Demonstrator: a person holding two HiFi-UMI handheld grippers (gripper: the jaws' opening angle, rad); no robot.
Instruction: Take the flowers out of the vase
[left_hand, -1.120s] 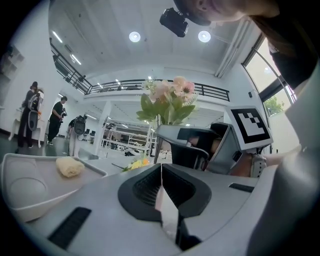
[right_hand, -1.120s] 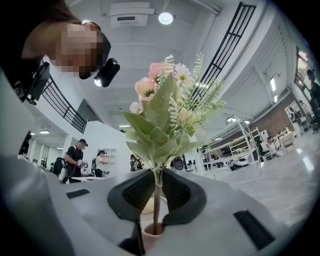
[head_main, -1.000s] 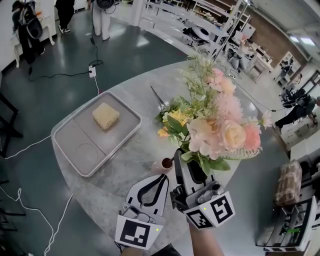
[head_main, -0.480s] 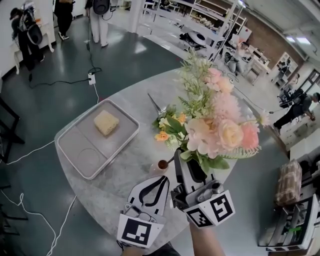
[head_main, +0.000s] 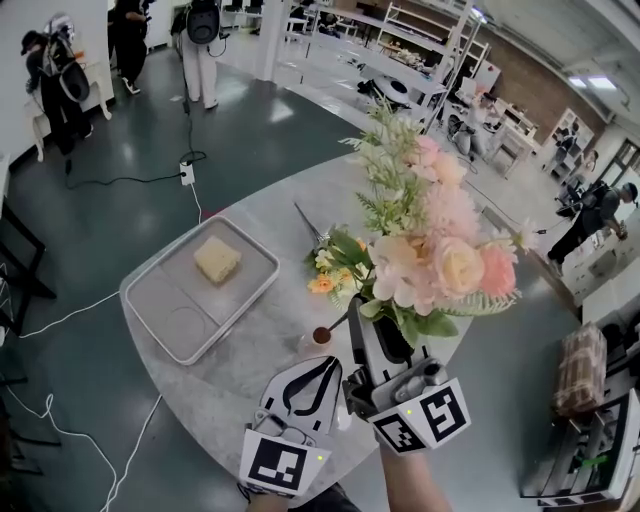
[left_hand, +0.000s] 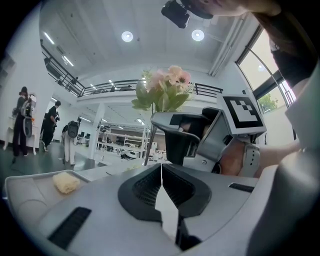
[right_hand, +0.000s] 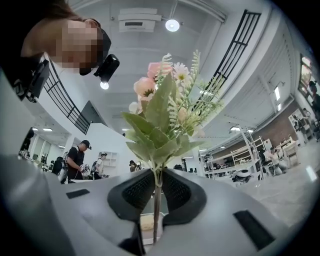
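L hand-held gripper level, jaws together, empty; R hand-held gripper tilted up, clamping stem.

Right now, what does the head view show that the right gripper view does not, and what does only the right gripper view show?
Only the head view: the left tongs, the small vase on the table, and loose flowers lying beyond it. Only the right gripper view: a thin stem pinched between the pads of the right tongs, and the camera on the person's head. Both: the pink bouquet above the right tongs.
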